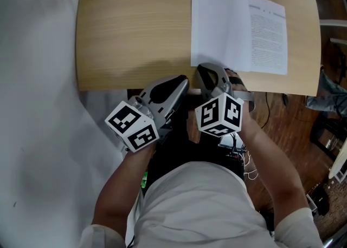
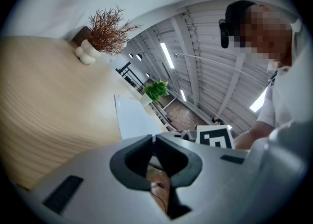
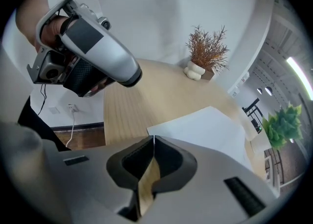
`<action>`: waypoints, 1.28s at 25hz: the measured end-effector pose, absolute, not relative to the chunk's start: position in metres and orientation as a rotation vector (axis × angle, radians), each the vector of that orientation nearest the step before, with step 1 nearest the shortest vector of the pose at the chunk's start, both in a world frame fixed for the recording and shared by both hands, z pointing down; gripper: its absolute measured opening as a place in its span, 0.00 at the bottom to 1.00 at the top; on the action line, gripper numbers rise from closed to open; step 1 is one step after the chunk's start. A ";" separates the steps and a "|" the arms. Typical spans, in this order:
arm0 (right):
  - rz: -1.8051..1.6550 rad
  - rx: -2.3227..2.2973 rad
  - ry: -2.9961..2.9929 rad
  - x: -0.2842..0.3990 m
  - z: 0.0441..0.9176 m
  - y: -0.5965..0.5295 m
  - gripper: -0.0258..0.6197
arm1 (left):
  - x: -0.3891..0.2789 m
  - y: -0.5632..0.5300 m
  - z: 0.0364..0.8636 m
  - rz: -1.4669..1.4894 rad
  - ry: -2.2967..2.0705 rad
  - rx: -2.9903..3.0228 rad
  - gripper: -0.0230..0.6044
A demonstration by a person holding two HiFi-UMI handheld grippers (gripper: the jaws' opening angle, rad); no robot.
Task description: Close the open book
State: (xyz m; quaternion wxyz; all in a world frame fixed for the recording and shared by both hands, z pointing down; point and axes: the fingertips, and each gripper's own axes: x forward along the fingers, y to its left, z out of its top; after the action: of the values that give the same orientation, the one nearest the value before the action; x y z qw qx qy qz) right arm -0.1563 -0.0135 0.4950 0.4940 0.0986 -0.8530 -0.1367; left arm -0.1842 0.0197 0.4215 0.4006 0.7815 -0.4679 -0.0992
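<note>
My left tool and right tool are both closed, empty, near the open book on the tabletop.

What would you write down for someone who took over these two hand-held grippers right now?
Left gripper: jaws shut, nothing between them, at the near edge of the table, to the left of the book.
Right gripper: jaws shut, nothing between them, tip close to the near left corner of the book; whether it touches cannot be told.
Book: lies open and flat on the right part of the table, blank page on the left, printed page on the right.
Done: nothing on the book yet.
Left: probably lift one half and fold it over the other until the book is shut.
</note>
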 end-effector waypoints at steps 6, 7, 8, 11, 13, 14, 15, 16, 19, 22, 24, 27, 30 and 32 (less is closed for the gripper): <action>-0.289 0.248 -2.092 -0.158 0.494 -0.014 0.04 | -0.186 0.020 0.423 -0.250 -1.180 1.973 0.03; -0.285 0.250 -2.100 -0.158 0.493 -0.013 0.04 | -0.187 0.020 0.423 -0.251 -1.179 1.973 0.03; -0.284 0.253 -2.109 -0.159 0.490 -0.013 0.04 | -0.188 0.020 0.423 -0.252 -1.179 1.973 0.03; -0.284 0.263 -2.136 -0.161 0.482 -0.013 0.04 | -0.188 0.019 0.423 -0.252 -1.179 1.973 0.03; -0.284 0.274 -2.150 -0.161 0.476 -0.014 0.04 | -0.188 0.018 0.422 -0.253 -1.178 1.973 0.03; -0.284 0.281 -2.156 -0.161 0.473 -0.014 0.04 | -0.188 0.018 0.422 -0.254 -1.177 1.973 0.03; -0.284 0.289 -2.163 -0.160 0.470 -0.014 0.04 | -0.188 0.017 0.422 -0.255 -1.175 1.974 0.03; -0.285 0.298 -2.170 -0.160 0.467 -0.015 0.04 | -0.187 0.017 0.421 -0.257 -1.173 1.975 0.03; -0.293 0.329 -2.192 -0.159 0.456 -0.016 0.04 | -0.186 0.016 0.420 -0.262 -1.163 1.971 0.03; -0.304 0.358 -2.208 -0.157 0.445 -0.018 0.04 | -0.183 0.013 0.424 -0.257 -1.147 1.950 0.03; -0.311 0.371 -2.214 -0.155 0.440 -0.019 0.04 | -0.182 0.008 0.426 -0.258 -1.130 1.926 0.04; -0.320 0.386 -2.226 -0.152 0.435 -0.020 0.04 | -0.182 -0.003 0.427 -0.288 -1.102 1.870 0.13; -0.334 0.411 -2.239 -0.150 0.430 -0.022 0.04 | -0.179 -0.015 0.427 -0.329 -1.054 1.826 0.25; -0.347 0.425 -2.251 -0.148 0.426 -0.023 0.04 | -0.176 -0.024 0.427 -0.352 -1.012 1.791 0.25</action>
State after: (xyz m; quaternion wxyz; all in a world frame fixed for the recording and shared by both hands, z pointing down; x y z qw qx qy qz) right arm -0.1485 -0.0229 0.4261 0.4007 0.1679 -0.8902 -0.1372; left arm -0.1763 -0.0242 0.4273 0.5031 0.7416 -0.4192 -0.1458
